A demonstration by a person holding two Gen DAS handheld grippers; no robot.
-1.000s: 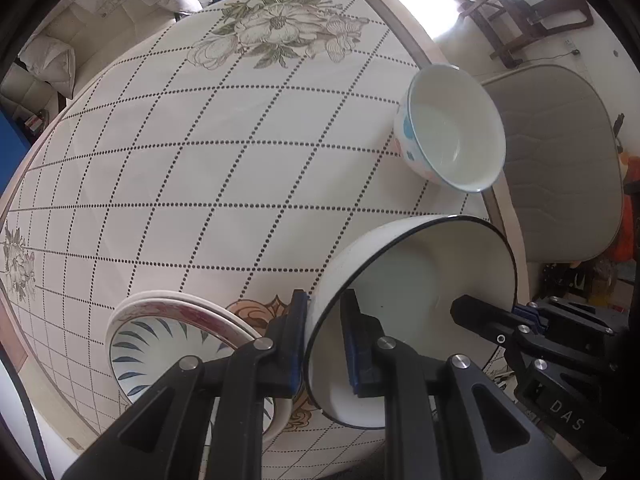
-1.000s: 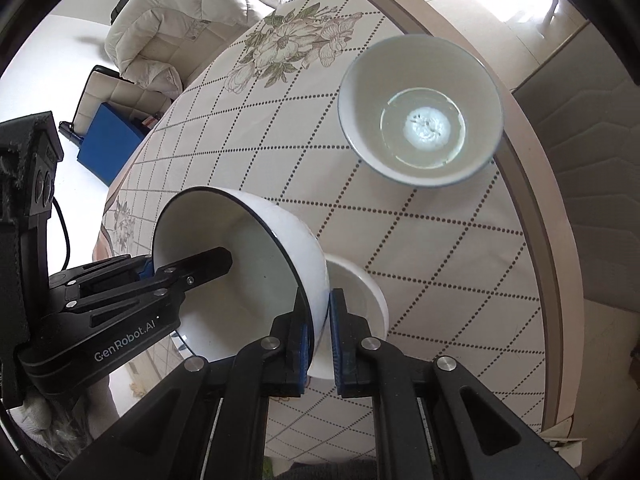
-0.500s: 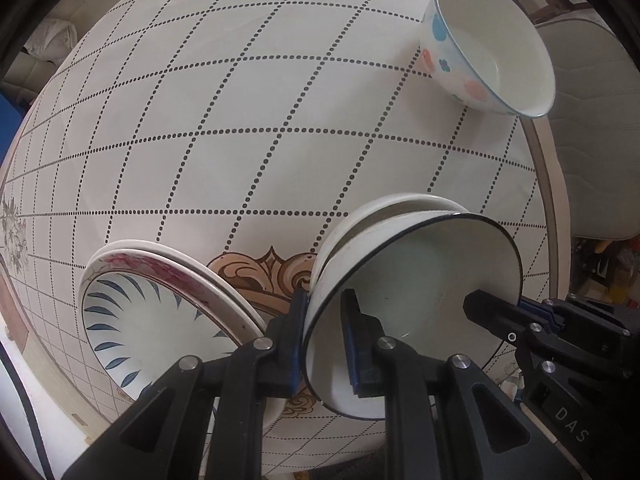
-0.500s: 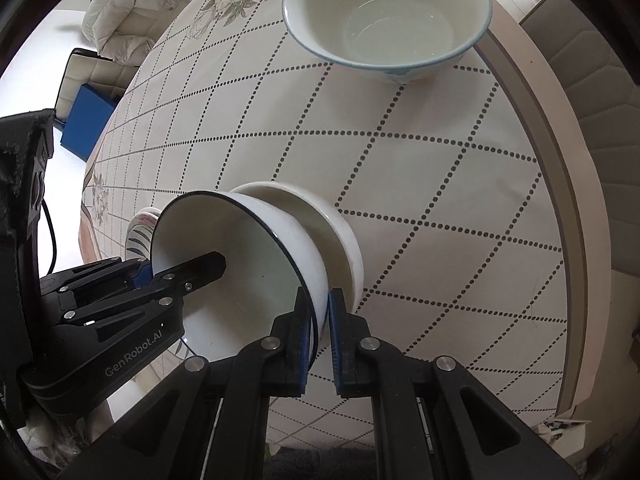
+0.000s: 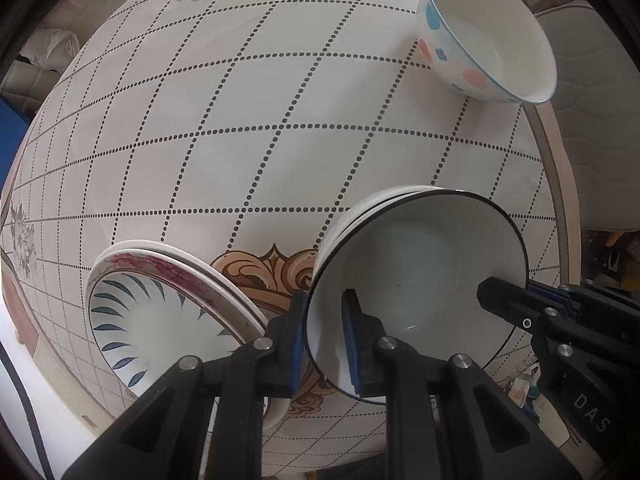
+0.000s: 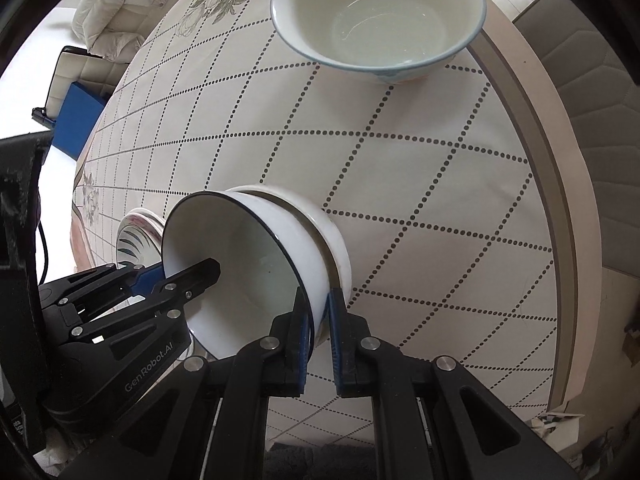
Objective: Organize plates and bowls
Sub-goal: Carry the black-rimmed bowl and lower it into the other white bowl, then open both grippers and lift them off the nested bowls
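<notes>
A white bowl with a dark rim (image 5: 420, 264) (image 6: 240, 252) sits nested in a plain white bowl (image 5: 360, 208) (image 6: 336, 240) on the table. My left gripper (image 5: 324, 332) is shut on its left rim, one pad inside and one outside. On the opposite rim my right gripper (image 6: 318, 320) is shut too; its black fingers (image 5: 516, 304) show in the left wrist view. A stack of plates (image 5: 160, 308), the top one with blue leaf marks, lies to the left. A bowl with pink and blue dots (image 5: 480, 36) (image 6: 380, 16) stands at the far right table edge.
The round table (image 5: 240, 120) carries a cloth with a dotted diamond grid and flower prints. A grey padded chair (image 5: 600, 120) stands beyond the right edge. A white sofa (image 6: 120, 12) and a blue box (image 6: 80, 120) lie past the far side.
Both grippers have lowered the dark-rimmed bowl onto the plain white bowl, and it now rests nested inside. The dotted bowl appears nearer in both views.
</notes>
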